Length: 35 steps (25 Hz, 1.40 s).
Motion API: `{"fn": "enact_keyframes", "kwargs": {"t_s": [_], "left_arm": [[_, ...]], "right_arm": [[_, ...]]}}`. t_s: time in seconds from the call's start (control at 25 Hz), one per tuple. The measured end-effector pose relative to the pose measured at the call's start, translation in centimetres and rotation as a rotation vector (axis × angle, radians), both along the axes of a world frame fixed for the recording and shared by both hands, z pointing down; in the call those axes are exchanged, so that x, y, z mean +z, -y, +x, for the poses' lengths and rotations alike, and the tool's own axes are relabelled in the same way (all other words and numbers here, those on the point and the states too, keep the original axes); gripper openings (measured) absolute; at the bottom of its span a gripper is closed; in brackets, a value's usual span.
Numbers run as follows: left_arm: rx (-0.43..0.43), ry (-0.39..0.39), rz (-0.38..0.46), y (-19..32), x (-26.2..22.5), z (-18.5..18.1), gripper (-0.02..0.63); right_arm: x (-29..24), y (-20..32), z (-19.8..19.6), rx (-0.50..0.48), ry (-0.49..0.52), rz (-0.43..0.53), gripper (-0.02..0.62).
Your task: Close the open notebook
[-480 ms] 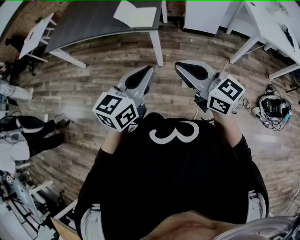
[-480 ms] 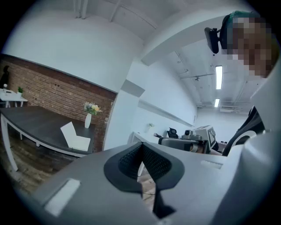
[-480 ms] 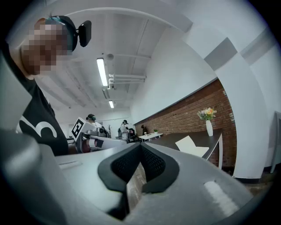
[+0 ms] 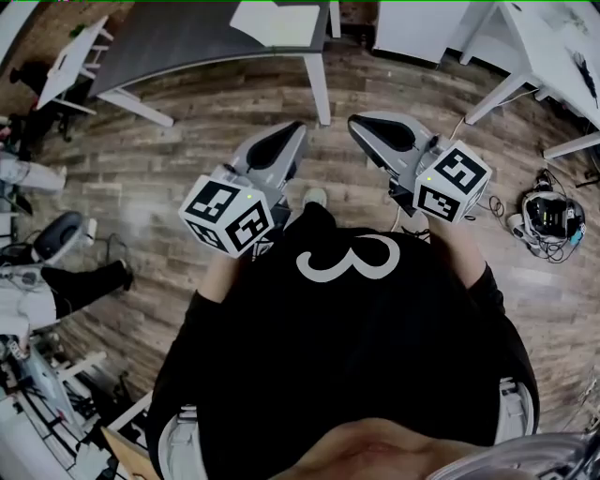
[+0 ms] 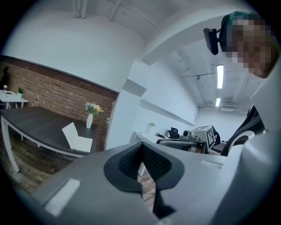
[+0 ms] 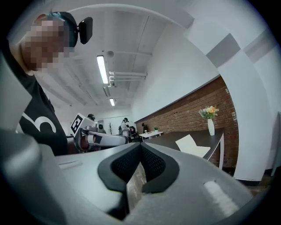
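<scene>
The open white notebook (image 4: 275,23) lies on the dark table (image 4: 178,47) at the top of the head view, well ahead of both grippers. It also shows in the left gripper view as a notebook (image 5: 77,138) propped half open, and in the right gripper view as a notebook (image 6: 193,147) near the table's end. My left gripper (image 4: 286,141) and right gripper (image 4: 370,131) are held at chest height over the wooden floor, pointing toward the table. In their own views the left gripper (image 5: 141,147) and right gripper (image 6: 140,147) have their jaws together, with nothing held.
A vase of flowers (image 5: 90,116) stands on the dark table by the brick wall. White tables (image 4: 544,56) fill the upper right. A headset with cables (image 4: 553,216) lies on the floor at right. A person's legs (image 4: 66,272) and a small white table (image 4: 70,61) are at left.
The view has shifted slightly toward the dark table, and a shoe tip now shows between the grippers. The legs at left have moved. Both grippers keep their pose.
</scene>
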<state>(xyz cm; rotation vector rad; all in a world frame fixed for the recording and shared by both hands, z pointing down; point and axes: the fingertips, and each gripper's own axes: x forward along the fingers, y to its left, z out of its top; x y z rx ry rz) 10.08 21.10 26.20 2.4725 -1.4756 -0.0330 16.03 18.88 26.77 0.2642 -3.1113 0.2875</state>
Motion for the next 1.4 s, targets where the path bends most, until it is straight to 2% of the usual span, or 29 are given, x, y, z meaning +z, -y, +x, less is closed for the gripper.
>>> {"fn": "enact_keyframes", "kwargs": {"t_s": [0.4,0.96,1.4], "left_arm": [[-0.001,-0.032,-0.040,7.1,1.5,-5.6,0.015],[0.094,-0.054,-0.077,21.6,2.2,-18.6,0.014],[0.100,-0.067,-0.059,28.6,2.8,-25.9,0.015]], "right_arm": [[1.1,6.8,-4.8,0.019,-0.017,-0.039,0.002],[1.8,20.9,-17.5,0.121,-0.046,-0.111,0.002],[2.9,27.8,-22.0,0.213,-0.075,-0.117,0.002]]}}
